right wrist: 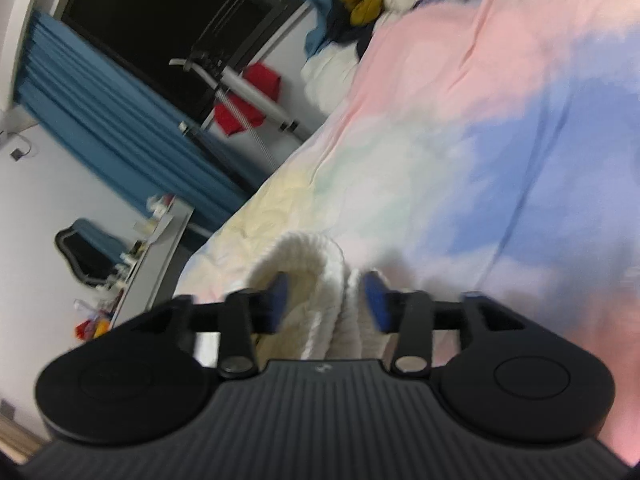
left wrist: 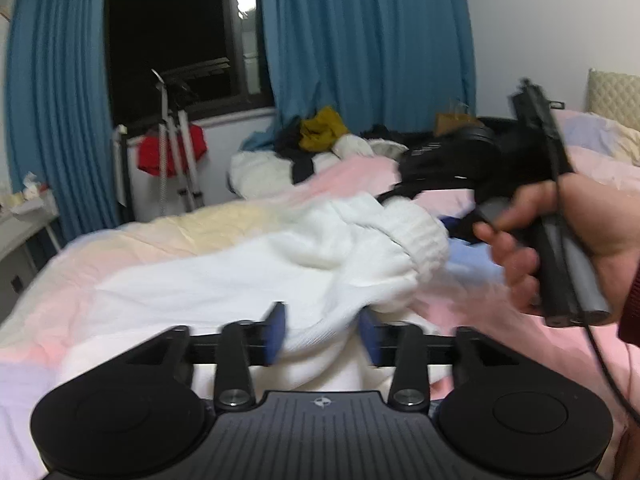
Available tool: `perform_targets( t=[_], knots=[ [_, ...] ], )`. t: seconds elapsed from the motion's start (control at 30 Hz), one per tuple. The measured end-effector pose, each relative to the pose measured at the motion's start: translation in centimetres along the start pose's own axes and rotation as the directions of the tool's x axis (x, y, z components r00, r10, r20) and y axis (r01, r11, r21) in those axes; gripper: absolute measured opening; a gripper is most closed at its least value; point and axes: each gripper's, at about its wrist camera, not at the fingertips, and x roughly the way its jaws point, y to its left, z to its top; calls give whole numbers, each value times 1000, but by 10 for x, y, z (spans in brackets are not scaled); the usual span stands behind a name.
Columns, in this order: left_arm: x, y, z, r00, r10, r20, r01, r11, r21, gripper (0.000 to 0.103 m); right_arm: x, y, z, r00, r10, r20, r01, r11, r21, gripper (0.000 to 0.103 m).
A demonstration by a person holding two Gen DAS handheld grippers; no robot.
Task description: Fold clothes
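A white knit sweater (left wrist: 280, 256) lies bunched on the pastel bed cover (left wrist: 168, 232). My left gripper (left wrist: 322, 330) is shut on a fold of the sweater, which fills the gap between the blue pads (left wrist: 276, 330). My right gripper (right wrist: 326, 300) is shut on the sweater's ribbed edge (right wrist: 320, 280), which hangs between its blue pads (right wrist: 374, 300). In the left wrist view the hand holding the right gripper's body (left wrist: 548, 200) is at the right, beside the sweater's ribbed cuff (left wrist: 420, 232). Both views are blurred.
A heap of clothes (left wrist: 320, 132), yellow, black and white, lies at the far end of the bed. A white rack with a red garment (left wrist: 172, 156) stands by the window. Blue curtains (left wrist: 360, 40) hang behind. A cluttered shelf (right wrist: 152, 240) stands left of the bed.
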Motion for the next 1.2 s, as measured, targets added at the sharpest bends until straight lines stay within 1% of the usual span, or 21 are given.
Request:
perform_targets(
  t=[0.03, 0.1, 0.13, 0.17, 0.2, 0.23, 0.27, 0.3, 0.37, 0.47, 0.57, 0.73, 0.8, 0.87, 0.9, 0.93, 1.03, 1.1, 1.13, 1.2],
  knots=[
    [-6, 4, 0, 1000, 16, 4, -16, 1000, -1, 59, -5, 0, -3, 1000, -3, 4, 3, 1000, 9, 66],
    [-17, 13, 1, 999, 48, 13, -48, 999, -3, 57, -10, 0, -12, 1000, -7, -9, 7, 1000, 29, 66],
    [-22, 17, 1, 998, 63, 17, -63, 998, -4, 58, -13, 1, -16, 1000, -8, -15, 9, 999, 39, 69],
    [-26, 22, 1, 996, 86, 15, -86, 996, -3, 61, -16, 1, -21, 1000, -10, -21, 11, 999, 49, 75],
    [-29, 28, 1, 994, 112, 8, -112, 994, 0, 64, -19, 1, -25, 1000, -11, -27, 13, 998, 59, 76],
    [-31, 34, 0, 990, 139, 2, -139, 990, 2, 75, -21, 1, -30, 999, -12, -33, 15, 998, 69, 76],
    [-33, 41, -1, 987, 161, -9, -161, 987, -2, 79, -24, 1, -34, 999, -14, -39, 17, 997, 79, 77],
    [-33, 48, -2, 983, 180, -23, -181, 983, -10, 79, -27, 2, -38, 999, -15, -46, 19, 996, 89, 79],
    [-34, 60, -5, 976, 210, -54, -212, 977, -28, 79, -32, 2, -47, 998, -17, -58, 23, 994, 108, 88],
    [-32, 69, -8, 967, 230, -104, -237, 970, -58, 79, -41, 3, -60, 997, -20, -77, 31, 990, 138, 88],
    [-27, 76, -9, 964, 228, -137, -241, 966, -90, 79, -49, 3, -74, 995, -23, -96, 38, 985, 167, 88],
    [-14, 79, -7, 958, 251, -140, -262, 963, -67, 80, -31, 6, -84, 993, 6, -118, 13, 986, 166, 88],
    [-7, 81, -7, 957, 252, -141, -263, 963, -64, 80, -29, 10, -85, 995, -20, -101, 34, 991, 130, 78],
    [-4, 80, -6, 959, 248, -137, -259, 963, -68, 80, -30, 15, -84, 997, -40, -73, 47, 995, 87, 52],
    [-4, 80, -6, 960, 245, -134, -256, 964, -70, 80, -31, 17, -83, 998, -39, -58, 43, 997, 67, 47],
    [-3, 80, -5, 961, 242, -132, -254, 964, -76, 80, -33, 20, -82, 999, -28, -41, 30, 998, 54, 38],
    [-6, 86, -3, 967, 226, -120, -239, 965, -107, 80, -43, 35, -76, 1000, -1, 23, 1, 1000, -2, 31],
    [-10, 89, -2, 970, 215, -113, -228, 965, -126, 80, -51, 43, -73, 998, 5, 59, -3, 999, -39, 30],
    [-12, 91, -1, 972, 208, -109, -222, 966, -135, 80, -53, 43, -72, 998, -5, 68, 8, 999, -44, 30],
    [-15, 92, 1, 974, 202, -106, -216, 966, -144, 80, -50, 36, -73, 997, -58, 59, 60, 997, -38, 30]
  ],
)
